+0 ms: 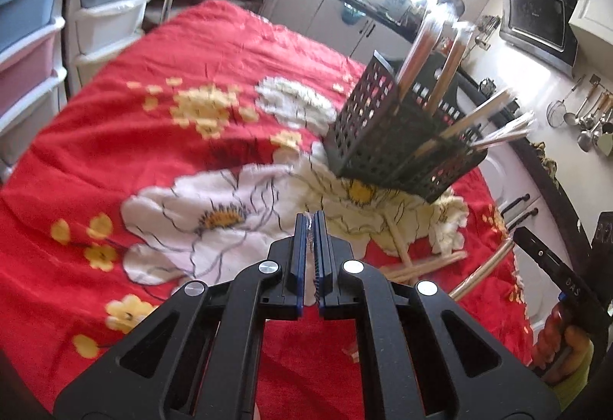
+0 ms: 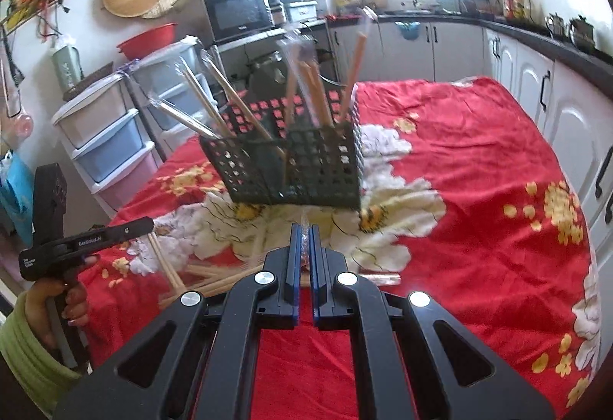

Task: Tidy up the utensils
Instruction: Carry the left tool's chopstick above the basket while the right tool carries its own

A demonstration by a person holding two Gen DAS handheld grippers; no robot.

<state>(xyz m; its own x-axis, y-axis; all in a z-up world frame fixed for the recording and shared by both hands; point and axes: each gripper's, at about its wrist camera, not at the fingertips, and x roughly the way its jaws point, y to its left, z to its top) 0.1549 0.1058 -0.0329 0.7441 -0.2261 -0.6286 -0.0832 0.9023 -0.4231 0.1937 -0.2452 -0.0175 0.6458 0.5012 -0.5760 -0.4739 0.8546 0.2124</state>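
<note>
While tilted, black basket [image 2: 291, 167] holds wrapped chopsticks [image 2: 318, 94] | left gripper [image 1: 313, 228] closed, empty | right gripper [image 2: 304, 232] pinching clear wrapper [image 2: 304, 224]

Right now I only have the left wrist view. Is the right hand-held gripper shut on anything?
Observer: Yes. The right hand-held gripper is shut on a clear wrapper pinched between its pads.
Operator: What's holding my left one?
Observer: A hand in a green sleeve grips the handle of the left hand-held gripper.
Operator: What's behind the basket?
Observer: Past the basket, a red basin sits on the drawer unit.
</note>
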